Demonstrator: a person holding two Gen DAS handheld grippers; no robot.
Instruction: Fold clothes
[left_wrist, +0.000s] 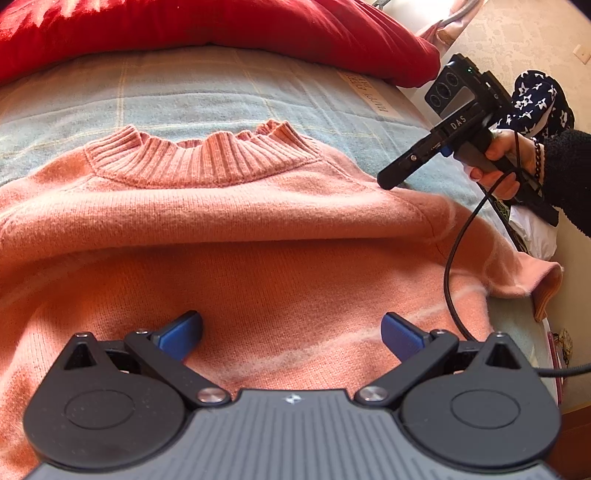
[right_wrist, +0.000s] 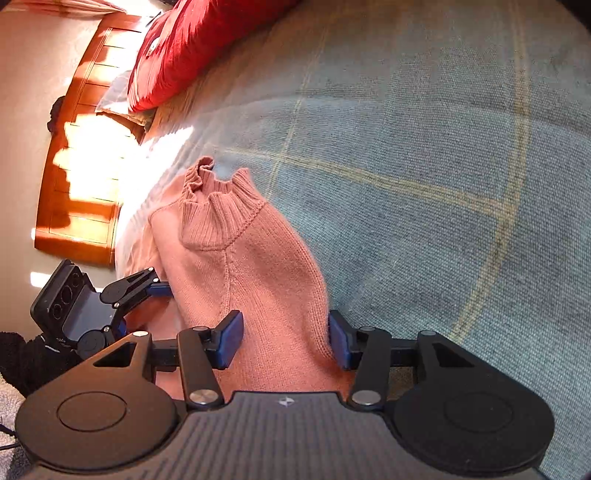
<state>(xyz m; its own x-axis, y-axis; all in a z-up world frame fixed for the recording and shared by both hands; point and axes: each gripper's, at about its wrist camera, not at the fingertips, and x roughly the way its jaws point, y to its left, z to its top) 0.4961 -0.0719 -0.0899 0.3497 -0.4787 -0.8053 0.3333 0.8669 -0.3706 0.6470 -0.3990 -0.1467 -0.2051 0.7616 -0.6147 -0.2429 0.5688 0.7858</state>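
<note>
Bed (left_wrist: 221, 85), blue-grey plaid cover — pink sweater (left_wrist: 258, 229), red pillow (left_wrist: 221, 26) lying on it.

One pink sweater (left_wrist: 258, 229) is seen, one red pillow (left_wrist: 207, 29), one blue checked blanket (right_wrist: 424, 147), two grippers (left_wrist: 291, 334) (right_wrist: 286, 339), and one hand (left_wrist: 498, 166) is counted.
</note>
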